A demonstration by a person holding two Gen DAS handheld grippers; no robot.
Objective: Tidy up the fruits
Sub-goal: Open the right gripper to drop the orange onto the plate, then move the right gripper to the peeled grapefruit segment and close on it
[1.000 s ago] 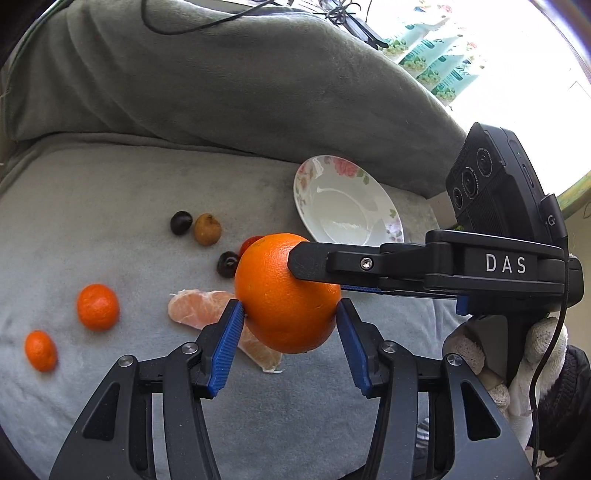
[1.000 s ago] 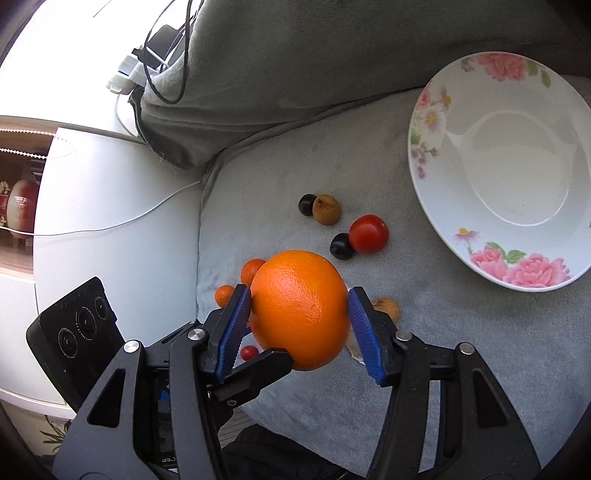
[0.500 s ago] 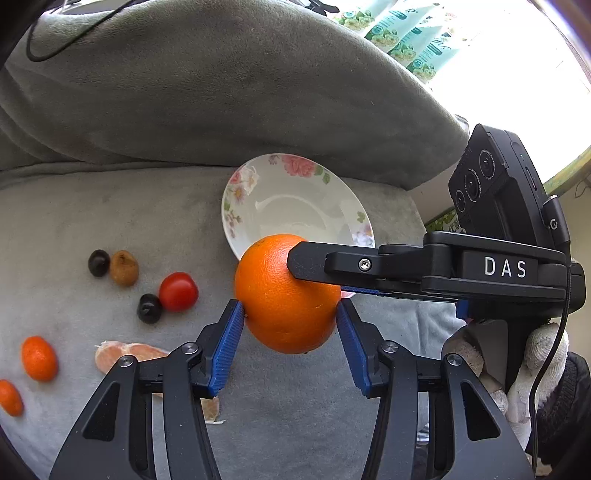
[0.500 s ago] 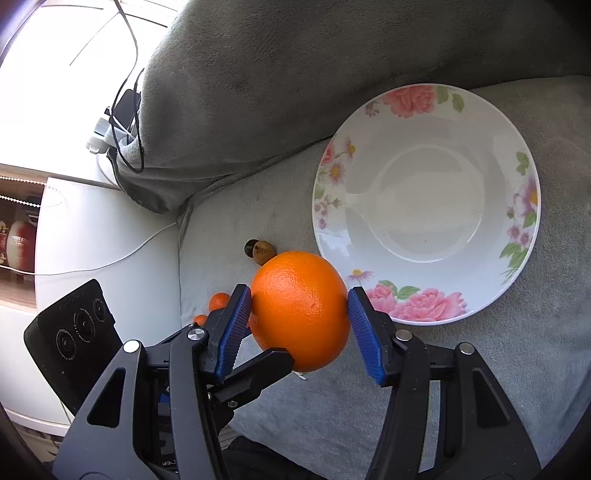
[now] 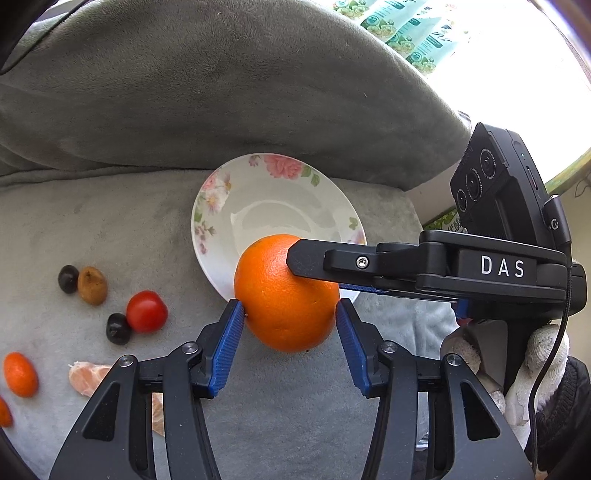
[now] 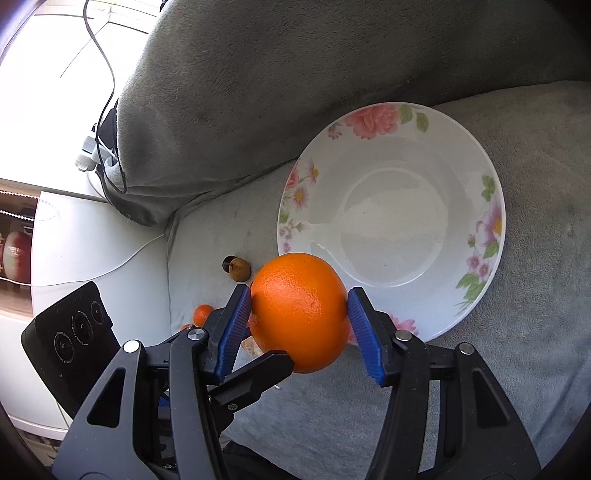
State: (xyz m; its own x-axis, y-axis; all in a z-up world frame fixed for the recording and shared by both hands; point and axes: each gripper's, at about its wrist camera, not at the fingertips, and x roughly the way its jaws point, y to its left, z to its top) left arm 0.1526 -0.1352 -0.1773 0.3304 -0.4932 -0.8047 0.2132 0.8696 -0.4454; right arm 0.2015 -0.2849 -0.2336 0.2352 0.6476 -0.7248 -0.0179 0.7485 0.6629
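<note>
Both grippers hold one large orange (image 5: 286,293) in the air, crossed at right angles. My left gripper (image 5: 290,325) is shut on its sides. My right gripper (image 6: 299,314) is shut on the same orange (image 6: 299,310) and reaches in from the right in the left wrist view. The orange hangs over the near rim of a white floral bowl (image 5: 221,206), which is empty and also shows in the right wrist view (image 6: 391,206). A red tomato (image 5: 146,311), dark berries (image 5: 118,328), a brown fruit (image 5: 92,285), small mandarins (image 5: 20,374) and peeled segments (image 5: 86,376) lie on the grey blanket at left.
A grey blanket-covered cushion (image 5: 221,85) rises behind the bowl. A white cabinet (image 6: 92,251) with cables (image 6: 107,122) stands beside the seat's edge. Green packets (image 5: 399,26) stand by the bright window.
Both grippers have carried the orange to the right, from above the loose fruit to the bowl's near rim. The grip is unchanged.
</note>
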